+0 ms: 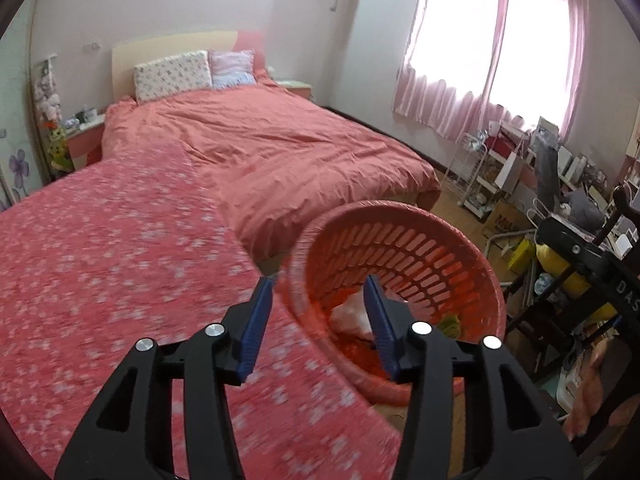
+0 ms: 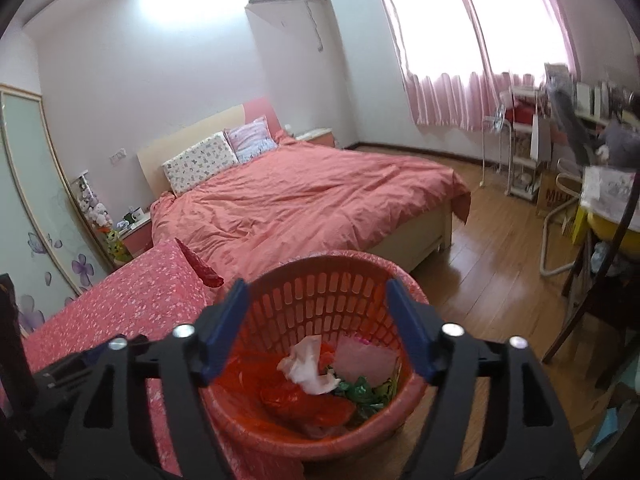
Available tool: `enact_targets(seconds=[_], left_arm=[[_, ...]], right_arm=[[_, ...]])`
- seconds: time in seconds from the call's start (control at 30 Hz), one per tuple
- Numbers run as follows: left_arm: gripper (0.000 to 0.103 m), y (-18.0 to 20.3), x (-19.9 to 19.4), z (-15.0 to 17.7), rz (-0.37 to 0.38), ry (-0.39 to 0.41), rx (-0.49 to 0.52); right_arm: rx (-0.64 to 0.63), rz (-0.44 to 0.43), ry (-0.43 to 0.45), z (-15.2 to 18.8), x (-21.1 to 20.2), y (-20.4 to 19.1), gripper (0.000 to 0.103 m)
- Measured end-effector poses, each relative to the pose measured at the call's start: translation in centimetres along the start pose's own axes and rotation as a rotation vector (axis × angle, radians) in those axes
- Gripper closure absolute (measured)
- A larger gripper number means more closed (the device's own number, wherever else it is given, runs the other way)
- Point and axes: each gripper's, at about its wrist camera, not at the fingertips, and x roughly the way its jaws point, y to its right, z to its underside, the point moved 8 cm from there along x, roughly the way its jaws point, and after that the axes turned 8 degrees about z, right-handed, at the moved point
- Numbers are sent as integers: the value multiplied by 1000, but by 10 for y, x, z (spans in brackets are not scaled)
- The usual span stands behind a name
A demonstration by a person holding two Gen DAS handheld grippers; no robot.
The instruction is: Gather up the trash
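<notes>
Red slotted waste basket [image 2: 320,300] on the wood floor just beside the floral bed cover [image 2: 120,300]. Right gripper [image 2: 316,292] spread wide above it, nothing pinched; crumpled white tissue [image 2: 308,368] lies inside on red and green wrappers. Left gripper [image 1: 320,284] spread, empty, over the basket's near rim.

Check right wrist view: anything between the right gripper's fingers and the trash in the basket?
Nothing. In the right wrist view the right gripper is open over the red basket, empty-jawed; the crumpled white tissue lies below on the trash.
</notes>
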Motion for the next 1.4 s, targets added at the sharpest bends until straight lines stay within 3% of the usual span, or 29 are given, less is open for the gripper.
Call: enact_targets(seconds=[0.07, 0.1, 0.23, 0.43, 0.6, 0.93, 1.4], left_arm=[[40, -9, -23, 2, -18, 34, 0], [33, -13, -36, 4, -33, 54, 2], [13, -28, -94, 19, -115, 143, 2], [3, -42, -156, 49, -255, 219, -3], [2, -50, -190, 74, -372, 255, -37], [2, -58, -224, 120, -463, 276, -141], [2, -56, -230, 142, -492, 260, -168]], right_arm=[[-16, -2, 34, 2, -20, -6, 6], [-28, -3, 56, 5, -33, -11, 4], [-97, 27, 94, 18, -73, -28, 4], [-177, 83, 151, 48, -131, -50, 4], [-174, 122, 175, 74, -169, -52, 4], [-219, 145, 169, 110, -205, -63, 4], [-231, 158, 128, 129, -206, -67, 4]])
